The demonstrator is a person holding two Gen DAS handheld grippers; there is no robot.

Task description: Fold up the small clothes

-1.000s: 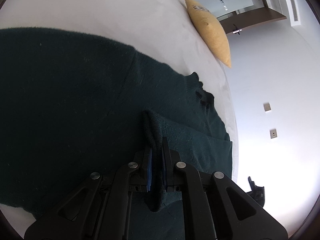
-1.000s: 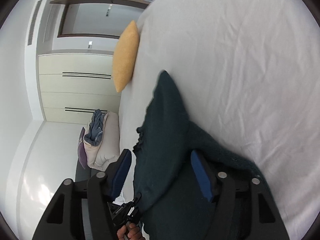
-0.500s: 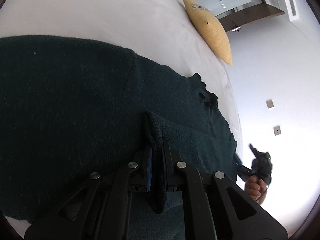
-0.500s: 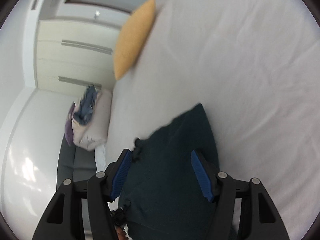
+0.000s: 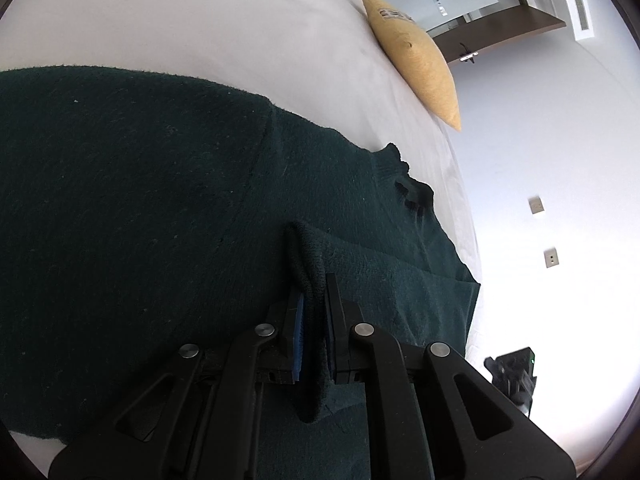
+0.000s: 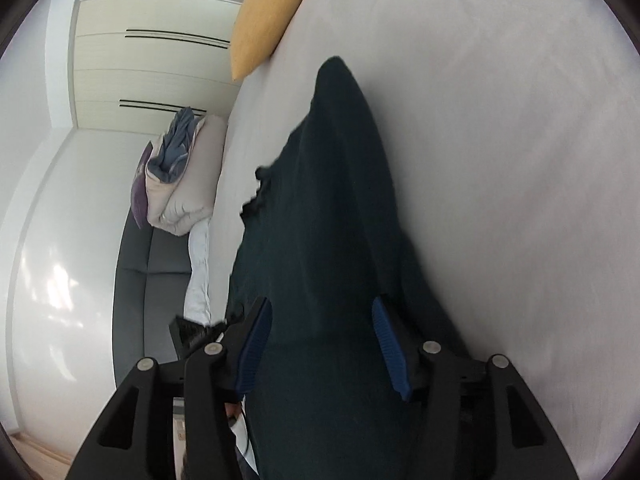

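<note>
A dark green knitted sweater (image 5: 140, 200) lies spread on the white bed (image 5: 200, 20). My left gripper (image 5: 314, 300) is shut on a raised fold of it, and the pinched fabric stands up between the blue pads and hangs over them. In the right wrist view the sweater (image 6: 332, 160) runs away from me in a long ridge. My right gripper (image 6: 320, 320) straddles its near end. Its jaws are closing with the fabric between them, and I see no pad pressing the cloth.
A yellow pillow (image 5: 416, 60) (image 6: 268, 16) lies at the far end of the bed (image 6: 500, 120). Beside the bed a grey sofa (image 6: 136, 280) carries folded bedding (image 6: 180, 184). Wardrobe doors stand behind it. White sheet lies bare to the right of the sweater.
The right wrist view swung away and came back over the sweater, closer to the fabric, and its jaws stand narrower. The left gripper keeps the same fold and has not moved.
</note>
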